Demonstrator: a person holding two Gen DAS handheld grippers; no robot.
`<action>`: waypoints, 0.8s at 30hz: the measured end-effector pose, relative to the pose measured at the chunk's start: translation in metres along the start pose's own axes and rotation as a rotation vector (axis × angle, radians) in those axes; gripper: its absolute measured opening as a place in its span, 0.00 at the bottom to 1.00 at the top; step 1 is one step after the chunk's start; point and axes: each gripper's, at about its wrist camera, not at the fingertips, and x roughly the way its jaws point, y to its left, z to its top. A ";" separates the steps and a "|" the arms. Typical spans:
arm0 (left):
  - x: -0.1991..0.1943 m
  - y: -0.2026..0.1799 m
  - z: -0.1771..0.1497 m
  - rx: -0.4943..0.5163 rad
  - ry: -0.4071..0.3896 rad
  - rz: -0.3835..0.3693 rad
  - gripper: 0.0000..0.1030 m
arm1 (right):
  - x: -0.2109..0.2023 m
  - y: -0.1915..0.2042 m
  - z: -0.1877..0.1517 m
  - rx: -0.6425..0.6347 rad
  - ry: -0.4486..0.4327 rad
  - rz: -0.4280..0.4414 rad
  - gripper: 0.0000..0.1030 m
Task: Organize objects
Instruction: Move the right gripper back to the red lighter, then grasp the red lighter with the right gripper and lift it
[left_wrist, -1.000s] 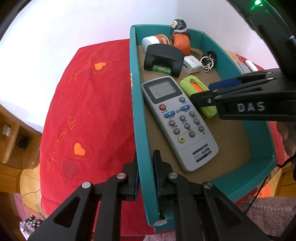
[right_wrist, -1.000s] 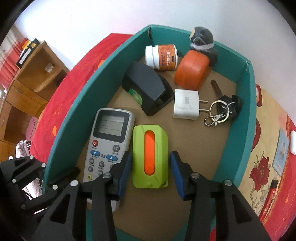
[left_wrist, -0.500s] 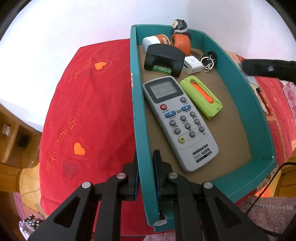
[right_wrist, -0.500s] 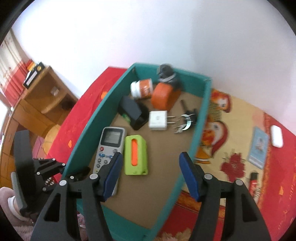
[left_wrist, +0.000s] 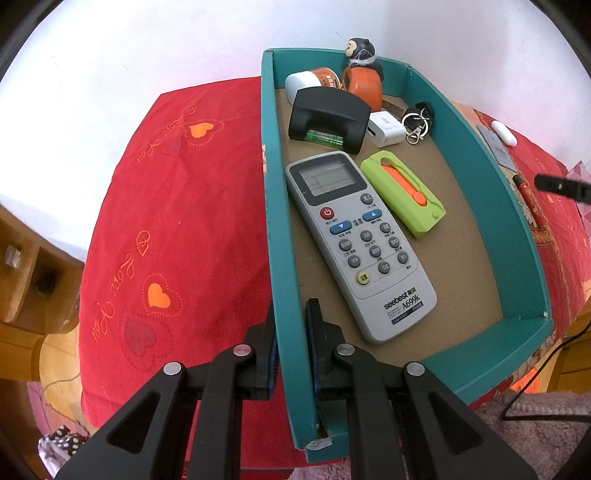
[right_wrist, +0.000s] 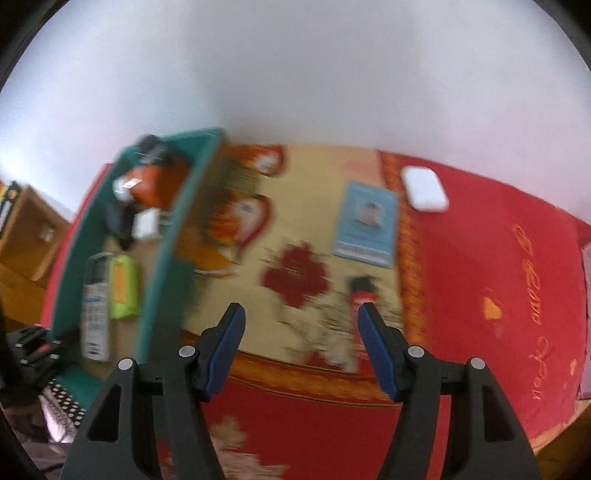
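Left gripper (left_wrist: 290, 347) is clamped on the near left wall of the teal box (left_wrist: 524, 236), one finger outside and one inside, steadying it on the red cloth (left_wrist: 177, 206). The box already holds a remote control (left_wrist: 358, 240), a green-and-orange cutter (left_wrist: 402, 195), a black holder (left_wrist: 328, 114), a white plug adapter (left_wrist: 386, 127), a key ring (left_wrist: 417, 118), a pill bottle (left_wrist: 312, 77) and an orange figurine (left_wrist: 362, 83).

Right gripper (right_wrist: 299, 347) hangs with jaws apart and empty over the patterned cloth beside the box. Outside the box lie a red pen-like stick (right_wrist: 360, 306), just ahead of the right finger, a blue card (right_wrist: 365, 223) and a white case (right_wrist: 423, 188) farther back.

The stick looks light, stiff and slim, and probably rolls; a grip across its middle suits it. The card lies flat and thin, so it likely needs lifting by an edge. The case appears smooth and rounded, best taken across its narrow sides.
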 end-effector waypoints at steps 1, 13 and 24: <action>0.000 0.000 0.000 -0.001 0.000 0.000 0.13 | 0.005 -0.006 -0.003 0.003 0.011 -0.016 0.62; 0.005 0.005 0.006 0.003 0.001 0.000 0.13 | 0.036 -0.033 -0.019 0.032 0.072 -0.052 0.32; 0.006 0.008 0.006 0.005 0.002 -0.002 0.13 | 0.037 -0.038 -0.021 0.039 0.079 -0.032 0.23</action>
